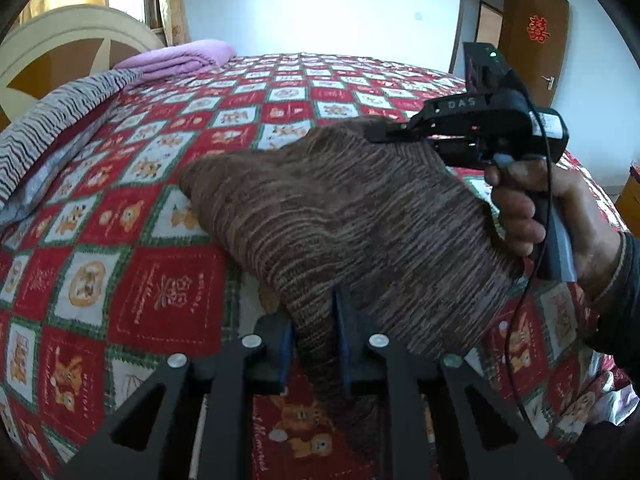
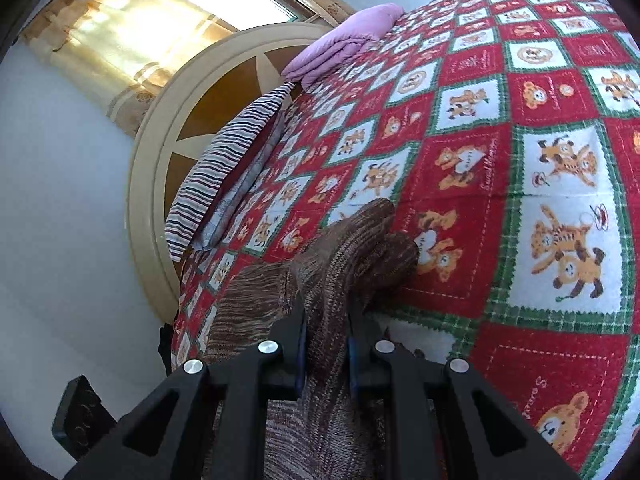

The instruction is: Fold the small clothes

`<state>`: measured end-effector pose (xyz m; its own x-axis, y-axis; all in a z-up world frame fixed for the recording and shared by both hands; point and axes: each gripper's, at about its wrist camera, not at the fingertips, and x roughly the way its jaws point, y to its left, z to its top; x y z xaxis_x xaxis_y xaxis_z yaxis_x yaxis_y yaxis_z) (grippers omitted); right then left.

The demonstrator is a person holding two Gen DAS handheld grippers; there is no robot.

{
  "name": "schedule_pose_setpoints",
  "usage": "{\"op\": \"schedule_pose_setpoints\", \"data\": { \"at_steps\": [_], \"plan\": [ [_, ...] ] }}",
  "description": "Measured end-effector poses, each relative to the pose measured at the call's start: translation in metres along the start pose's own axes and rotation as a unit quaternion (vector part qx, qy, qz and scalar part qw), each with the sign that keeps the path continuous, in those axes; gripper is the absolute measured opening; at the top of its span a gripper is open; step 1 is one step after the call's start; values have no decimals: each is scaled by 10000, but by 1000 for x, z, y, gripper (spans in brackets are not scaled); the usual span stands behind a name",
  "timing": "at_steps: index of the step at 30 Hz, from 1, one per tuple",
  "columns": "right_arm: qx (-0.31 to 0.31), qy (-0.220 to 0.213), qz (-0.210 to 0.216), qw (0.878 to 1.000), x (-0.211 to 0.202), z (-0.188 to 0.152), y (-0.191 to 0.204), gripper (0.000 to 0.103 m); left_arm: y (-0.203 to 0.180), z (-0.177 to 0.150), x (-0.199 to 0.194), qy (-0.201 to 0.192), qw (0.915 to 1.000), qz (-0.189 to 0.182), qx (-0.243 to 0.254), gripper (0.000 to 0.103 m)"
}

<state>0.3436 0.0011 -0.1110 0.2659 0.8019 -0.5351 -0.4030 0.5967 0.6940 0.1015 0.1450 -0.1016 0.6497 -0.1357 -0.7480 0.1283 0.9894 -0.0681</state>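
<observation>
A brown striped knit garment (image 1: 344,216) hangs lifted over the red patchwork bedspread (image 1: 168,128). My left gripper (image 1: 316,320) is shut on its near lower edge. My right gripper (image 1: 378,134) is shut on its far upper edge, held by a hand. In the right wrist view the right gripper (image 2: 326,320) pinches the brown knit garment (image 2: 344,248), whose folds droop onto the bedspread (image 2: 500,160).
A folded purple blanket (image 1: 180,58) and a striped pillow (image 1: 52,120) lie by the round headboard (image 1: 60,40) at the far left. A brown door (image 1: 532,40) stands at the far right. A curtained window (image 2: 132,40) is behind the headboard.
</observation>
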Motion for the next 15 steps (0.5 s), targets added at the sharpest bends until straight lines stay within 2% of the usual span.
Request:
{"op": "schedule_pose_setpoints", "data": {
  "at_steps": [3, 6, 8, 10, 15],
  "plan": [
    [70, 29, -23, 10000, 2, -1, -5, 16, -2, -3, 4, 74, 10000, 16, 24, 24],
    [52, 52, -131, 9999, 5, -3, -10, 16, -2, -6, 10, 135, 9999, 69, 22, 31],
    [46, 70, -222, 9997, 8, -3, -15, 16, 0, -8, 14, 172, 9997, 148, -22, 48],
    [196, 70, -182, 9996, 10, -5, -25, 16, 4, -10, 18, 179, 9995, 231, -104, 56],
    [190, 104, -193, 9996, 12, -5, -28, 16, 8, -10, 19, 208, 9992, 275, -202, 66]
  ]
}}
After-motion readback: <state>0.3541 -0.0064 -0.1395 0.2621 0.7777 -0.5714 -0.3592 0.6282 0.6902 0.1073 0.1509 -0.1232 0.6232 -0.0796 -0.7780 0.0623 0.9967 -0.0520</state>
